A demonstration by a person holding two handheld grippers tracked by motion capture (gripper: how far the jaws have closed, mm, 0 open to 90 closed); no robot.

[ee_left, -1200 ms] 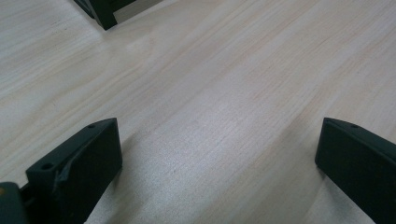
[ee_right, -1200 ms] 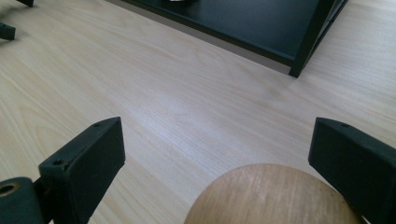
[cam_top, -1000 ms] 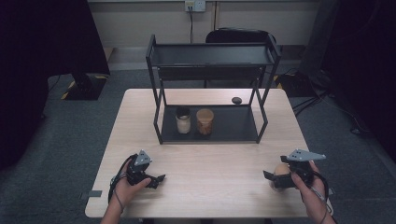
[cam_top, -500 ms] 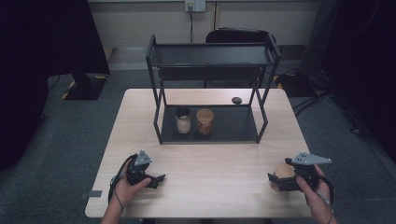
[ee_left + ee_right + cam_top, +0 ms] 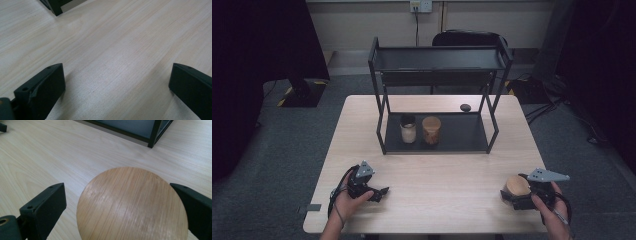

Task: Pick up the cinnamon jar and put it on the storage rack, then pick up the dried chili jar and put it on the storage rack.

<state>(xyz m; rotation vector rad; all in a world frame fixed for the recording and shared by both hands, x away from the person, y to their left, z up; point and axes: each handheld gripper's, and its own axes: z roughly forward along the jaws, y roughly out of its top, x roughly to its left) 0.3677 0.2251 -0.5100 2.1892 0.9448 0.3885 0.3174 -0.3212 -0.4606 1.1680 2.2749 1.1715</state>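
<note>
Round wooden lid: pale bamboo-coloured disc with fine straight grain and a dull sheen across its top face. It sits at the near right of the table, at about 4 o'clock from the table's middle, between the jaws of the right gripper.

Right gripper: in the right gripper view its jaws stand wide apart, one on each side of the lid. The right jaw is at the lid's edge; a strip of bare table shows between the left jaw and the lid. Whether what lies under the lid is a jar or only the table cannot be told. The high view shows the lid as a small tan round at 9 o'clock of the person's right hand, with a grey plate on top of the gripper.

Left gripper: at the near left of the table, about 8 o'clock from its middle, held in the left hand. In the left gripper view its jaws are spread over bare wood.

Black two-tier rack: at 12 o'clock on the table. On its lower shelf stand a pale jar and, just beside it, a brown jar; their contents are too small to make out. A small dark object lies behind the rack. The gripper views cut off all but the rack's feet.
</note>
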